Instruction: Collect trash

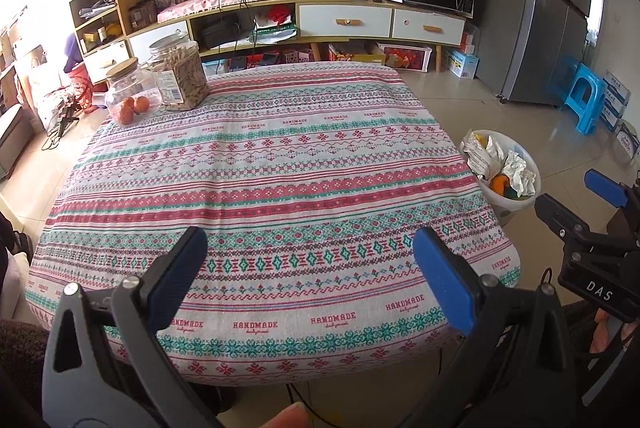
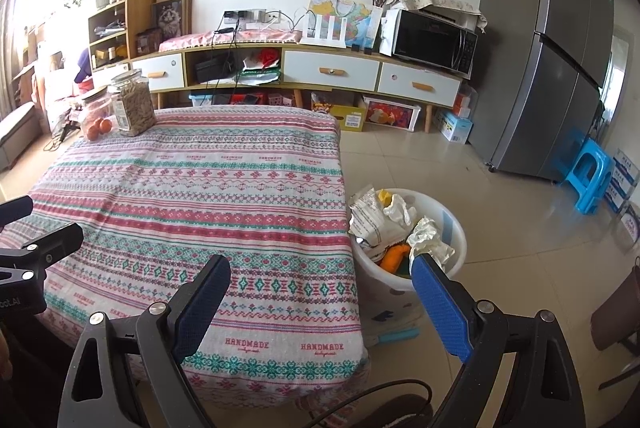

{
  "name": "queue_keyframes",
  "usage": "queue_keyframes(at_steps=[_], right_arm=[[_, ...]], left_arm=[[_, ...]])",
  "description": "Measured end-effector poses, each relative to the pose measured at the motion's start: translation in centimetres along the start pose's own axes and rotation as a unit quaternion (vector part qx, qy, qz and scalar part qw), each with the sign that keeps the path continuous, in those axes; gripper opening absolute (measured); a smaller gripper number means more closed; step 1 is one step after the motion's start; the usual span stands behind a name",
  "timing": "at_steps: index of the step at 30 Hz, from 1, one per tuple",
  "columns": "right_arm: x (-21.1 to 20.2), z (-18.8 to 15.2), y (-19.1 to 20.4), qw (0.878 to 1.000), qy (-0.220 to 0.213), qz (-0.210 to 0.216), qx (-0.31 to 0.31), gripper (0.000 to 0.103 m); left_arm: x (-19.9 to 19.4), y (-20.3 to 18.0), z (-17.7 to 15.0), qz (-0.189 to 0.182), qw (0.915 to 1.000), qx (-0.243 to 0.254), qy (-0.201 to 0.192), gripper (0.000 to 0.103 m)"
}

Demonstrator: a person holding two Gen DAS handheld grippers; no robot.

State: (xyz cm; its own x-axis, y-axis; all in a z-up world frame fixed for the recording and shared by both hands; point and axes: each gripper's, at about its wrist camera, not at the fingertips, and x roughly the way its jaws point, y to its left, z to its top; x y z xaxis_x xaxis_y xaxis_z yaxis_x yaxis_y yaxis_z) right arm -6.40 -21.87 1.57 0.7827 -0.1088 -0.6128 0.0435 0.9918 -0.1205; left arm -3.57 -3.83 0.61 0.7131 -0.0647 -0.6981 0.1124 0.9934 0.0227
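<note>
Shown largest first: one table (image 1: 260, 156) under a patterned cloth; one white bin (image 2: 448, 228) on the floor just beside it, filled with crumpled paper and wrappers (image 2: 384, 216); two glass jars (image 1: 160, 80) at the far corner; left gripper (image 1: 308, 260) and right gripper (image 2: 320, 288), fingers spread wide, holding nothing.

The tablecloth (image 1: 260, 164) hides the table; bin (image 2: 452, 224) trash partly buried.

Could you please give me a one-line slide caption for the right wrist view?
Open right gripper above the table, beside a white bin of trash.
</note>
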Motion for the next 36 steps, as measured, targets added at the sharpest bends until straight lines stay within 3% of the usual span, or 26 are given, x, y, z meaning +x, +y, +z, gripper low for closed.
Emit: queue_keyframes(at_steps=[36], right_arm=[[0.06,-0.08,0.05,1.0,0.004,0.007,0.003,0.093]], left_arm=[[0.59,0.34,0.01,-0.01,0.9998,-0.004,0.014,0.102]])
